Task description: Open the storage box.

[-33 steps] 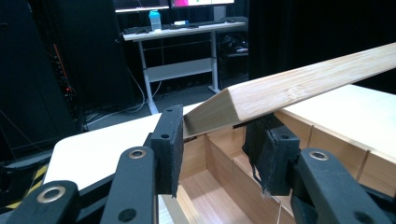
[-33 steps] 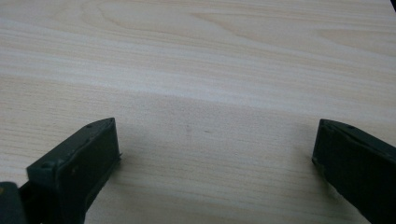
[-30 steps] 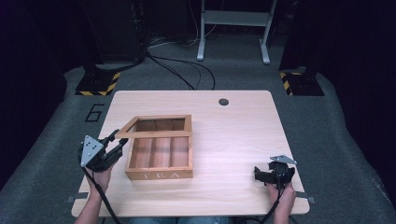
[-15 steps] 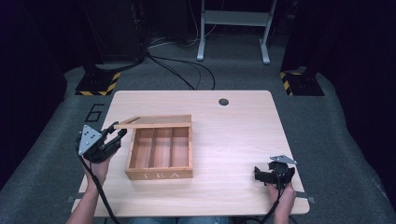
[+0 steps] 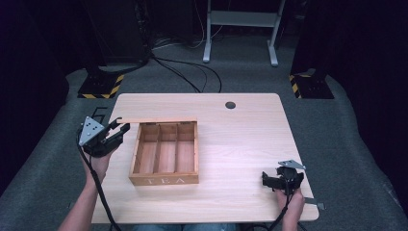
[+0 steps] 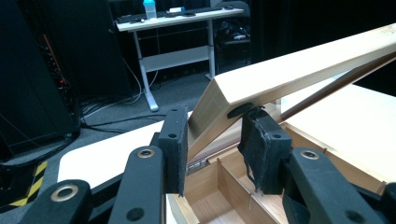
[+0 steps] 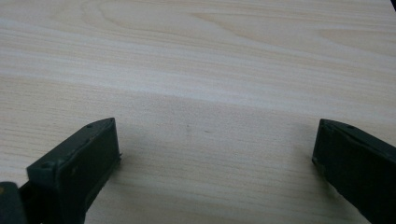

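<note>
Standing in a dark room, your pale wooden worktop [image 5: 240, 139] carries the tea box [image 5: 166, 156]. Your left tongs [image 6: 215, 140] clamp the raised lid [image 6: 289, 74] at its corner, forearm reaching from below. Your right tongs [image 7: 215, 154] rest apart, well away, over bare wood.

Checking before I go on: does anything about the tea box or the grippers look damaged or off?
One thing: on the left gripper, the pad on the picture's right is frayed and peeling at its edges. The gripper is shut on the corner of the raised lid. The box sits square on the table, compartments empty.
</note>
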Motion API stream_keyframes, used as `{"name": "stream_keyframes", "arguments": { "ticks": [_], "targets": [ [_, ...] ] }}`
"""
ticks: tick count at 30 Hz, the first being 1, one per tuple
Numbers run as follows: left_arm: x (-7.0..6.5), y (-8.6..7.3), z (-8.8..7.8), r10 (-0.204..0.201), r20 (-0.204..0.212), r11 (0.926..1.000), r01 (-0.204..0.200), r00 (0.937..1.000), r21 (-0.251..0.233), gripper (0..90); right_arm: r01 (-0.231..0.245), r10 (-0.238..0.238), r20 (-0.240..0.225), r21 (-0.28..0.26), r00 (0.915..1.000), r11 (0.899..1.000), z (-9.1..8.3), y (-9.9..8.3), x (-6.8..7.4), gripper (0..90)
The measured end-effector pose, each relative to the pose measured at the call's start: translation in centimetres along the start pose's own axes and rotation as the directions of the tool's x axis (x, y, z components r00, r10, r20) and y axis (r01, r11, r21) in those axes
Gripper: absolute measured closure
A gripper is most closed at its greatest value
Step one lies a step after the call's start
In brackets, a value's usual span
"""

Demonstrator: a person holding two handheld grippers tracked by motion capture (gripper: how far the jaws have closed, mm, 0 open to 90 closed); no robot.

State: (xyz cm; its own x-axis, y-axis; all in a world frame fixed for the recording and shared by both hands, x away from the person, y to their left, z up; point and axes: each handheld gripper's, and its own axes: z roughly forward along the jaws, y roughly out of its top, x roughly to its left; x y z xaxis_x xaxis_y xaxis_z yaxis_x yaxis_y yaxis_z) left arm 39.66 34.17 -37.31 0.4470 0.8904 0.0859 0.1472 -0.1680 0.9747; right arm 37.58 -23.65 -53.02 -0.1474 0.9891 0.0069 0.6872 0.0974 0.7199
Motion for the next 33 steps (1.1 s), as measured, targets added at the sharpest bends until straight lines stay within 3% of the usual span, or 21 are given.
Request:
{"name": "stream_keyframes", "arguments": {
  "ticks": [20,33],
  "targets": [
    [2.0,3.0,1.8,-0.002,0.039,0.9974,0.0,0.9993,0.072,62.7,0.001,-0.001,0.0,0.003,1.0,1.0,0.0,0.0,0.0,0.1],
    [2.4,3.6,2.4,-0.005,0.041,0.9975,0.002,0.9991,0.071,63.0,0.0,0.0,0.0,0.004,1.0,1.0,0.0,0.0,0.0,0.1]
  ]
}}
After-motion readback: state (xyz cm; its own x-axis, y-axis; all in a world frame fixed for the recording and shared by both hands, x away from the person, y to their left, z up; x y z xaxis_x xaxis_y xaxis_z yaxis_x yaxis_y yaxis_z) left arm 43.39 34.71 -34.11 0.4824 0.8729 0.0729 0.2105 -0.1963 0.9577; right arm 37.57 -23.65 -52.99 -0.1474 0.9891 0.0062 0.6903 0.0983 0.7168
